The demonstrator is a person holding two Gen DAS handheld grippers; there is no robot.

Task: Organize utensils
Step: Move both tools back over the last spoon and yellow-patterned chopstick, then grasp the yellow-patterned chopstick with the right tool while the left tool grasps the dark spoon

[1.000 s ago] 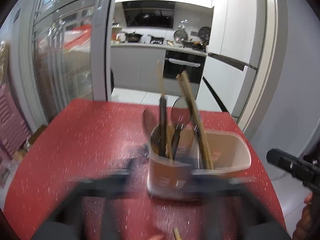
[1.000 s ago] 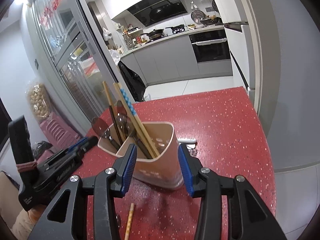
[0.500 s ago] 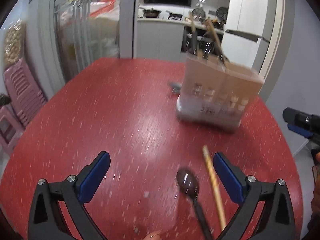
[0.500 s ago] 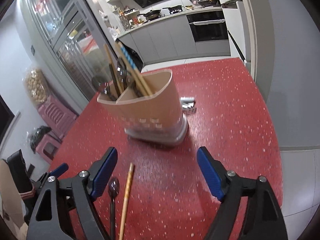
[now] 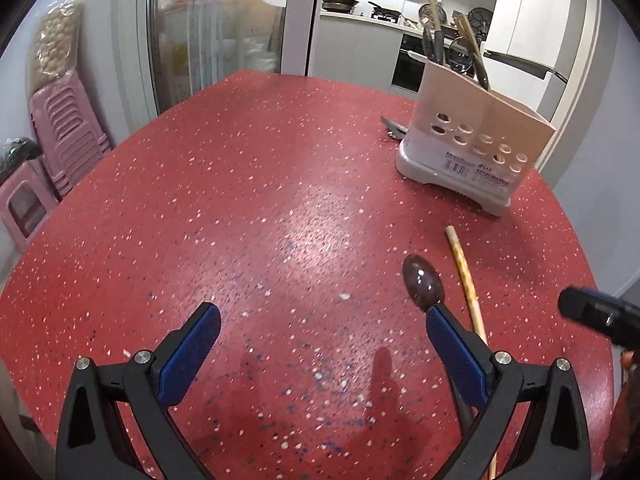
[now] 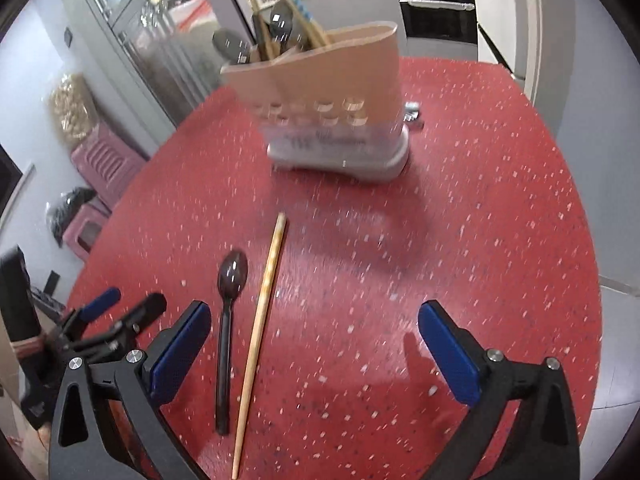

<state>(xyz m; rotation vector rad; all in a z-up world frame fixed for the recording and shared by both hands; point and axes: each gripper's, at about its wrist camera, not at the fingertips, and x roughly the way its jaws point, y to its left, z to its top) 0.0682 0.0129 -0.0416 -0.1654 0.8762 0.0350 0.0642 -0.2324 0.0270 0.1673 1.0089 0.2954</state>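
While both grippers, left [image 5: 322,354] and right [image 6: 314,354], gape empty, right jaws opening, pickup begins: next, straddle spoon [image 6: 231,276] or chopstick [image 6: 262,316] for the holder [image 6: 328,112].

Bright, even indoor light; strong fisheye bend; some motion blur in the right wrist view.

Light falls from above and ahead: the red counter [image 5: 248,184] carries a pale sheen ahead of the left claw [image 5: 320,340], and two soft finger shadows lie between that claw's fingers. In the right wrist view the holder [image 6: 332,92], ahead of the right claw [image 6: 316,340], is smeared, its holes and label unreadable, and the counter's specks streak into short dashes; a broad soft shadow lies in front of the holder. The left wrist view is sharper, the label on the holder almost legible. Both views darken to black corners, and door frames and counter edges curve hard toward the rim.
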